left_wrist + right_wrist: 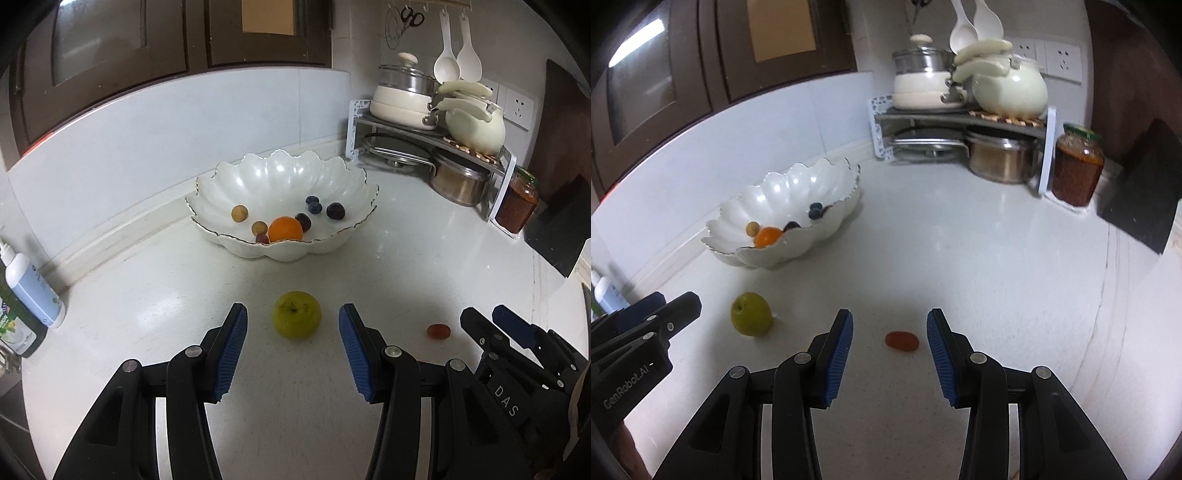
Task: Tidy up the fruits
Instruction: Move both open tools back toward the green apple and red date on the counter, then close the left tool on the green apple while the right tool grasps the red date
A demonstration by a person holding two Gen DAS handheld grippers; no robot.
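A green apple (296,314) (752,314) rests on the white counter, just ahead of my left gripper (293,314), whose blue pads stand open on either side of it without touching. A small red tomato (902,340) (439,331) lies between and slightly ahead of the open pads of my right gripper (890,321), also untouched. Behind them sits a white scalloped bowl (221,181) (834,218) holding an orange (285,229), blueberries (314,204), dark grapes and small yellow-brown fruits. Each gripper shows at the other view's edge.
A corner rack (436,133) with pots, a kettle and ladles stands at the back right, with a jar of red sauce (517,203) and a dark board (561,229) beside it. Bottles (29,288) stand at the left edge. A wall runs behind the bowl.
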